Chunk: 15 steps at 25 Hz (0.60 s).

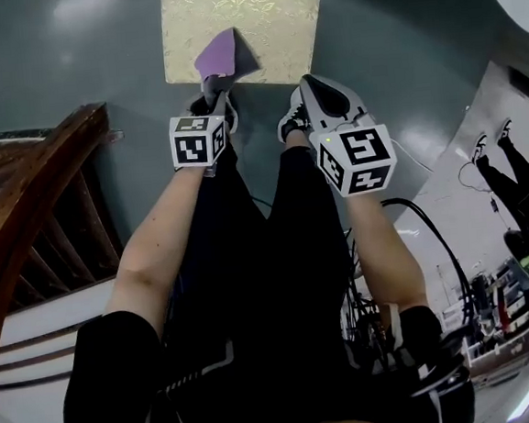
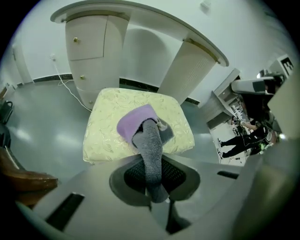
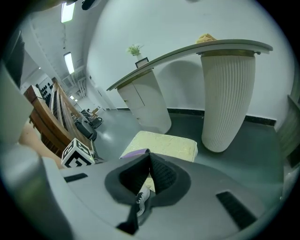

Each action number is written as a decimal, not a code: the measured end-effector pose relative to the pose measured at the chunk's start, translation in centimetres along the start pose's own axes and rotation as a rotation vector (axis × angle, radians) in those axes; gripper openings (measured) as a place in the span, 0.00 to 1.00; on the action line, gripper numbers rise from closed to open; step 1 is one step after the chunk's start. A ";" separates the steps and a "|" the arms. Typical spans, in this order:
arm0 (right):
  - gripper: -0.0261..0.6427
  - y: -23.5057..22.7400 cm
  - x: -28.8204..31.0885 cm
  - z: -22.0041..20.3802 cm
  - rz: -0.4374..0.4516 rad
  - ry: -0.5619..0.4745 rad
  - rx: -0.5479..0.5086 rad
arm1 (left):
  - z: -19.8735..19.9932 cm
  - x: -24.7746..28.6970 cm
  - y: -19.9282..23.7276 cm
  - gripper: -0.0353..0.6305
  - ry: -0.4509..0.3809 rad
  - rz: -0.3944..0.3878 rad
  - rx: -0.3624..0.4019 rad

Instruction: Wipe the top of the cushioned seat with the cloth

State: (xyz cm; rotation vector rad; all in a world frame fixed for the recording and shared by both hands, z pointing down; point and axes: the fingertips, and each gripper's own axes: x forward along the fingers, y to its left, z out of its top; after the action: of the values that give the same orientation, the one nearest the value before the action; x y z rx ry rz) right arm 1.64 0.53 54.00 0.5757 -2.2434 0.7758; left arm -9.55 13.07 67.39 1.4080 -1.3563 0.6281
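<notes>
The cushioned seat is a pale yellow patterned square on the grey floor ahead of my feet. A purple and grey cloth rests on its near edge. My left gripper is shut on the cloth's grey end. In the left gripper view the cloth runs from the shut jaws of the left gripper up onto the seat. My right gripper hovers to the right, short of the seat, with nothing in it. In the right gripper view the right gripper has its pads meeting, with the seat beyond.
A dark wooden curved rail stands at the left. Behind the seat are a white cabinet and a curved counter on a ribbed column. A cable lies on the floor. The person's shoes are just before the seat.
</notes>
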 end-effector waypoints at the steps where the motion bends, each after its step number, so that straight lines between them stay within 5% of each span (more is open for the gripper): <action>1: 0.05 0.1 0.4 0.0 0.004 0.002 -0.008 | -0.4 0.4 -0.3 0.11 0.007 -0.005 0.017; 15: 0.05 0.6 4.2 -2.0 0.004 0.065 -0.046 | -0.6 5.4 -0.6 0.11 0.026 0.028 0.063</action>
State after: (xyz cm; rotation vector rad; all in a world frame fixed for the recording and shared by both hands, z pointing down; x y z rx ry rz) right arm -0.58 1.52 58.02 0.5167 -2.1979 0.7321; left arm -7.66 11.37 72.18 1.4285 -1.3487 0.7108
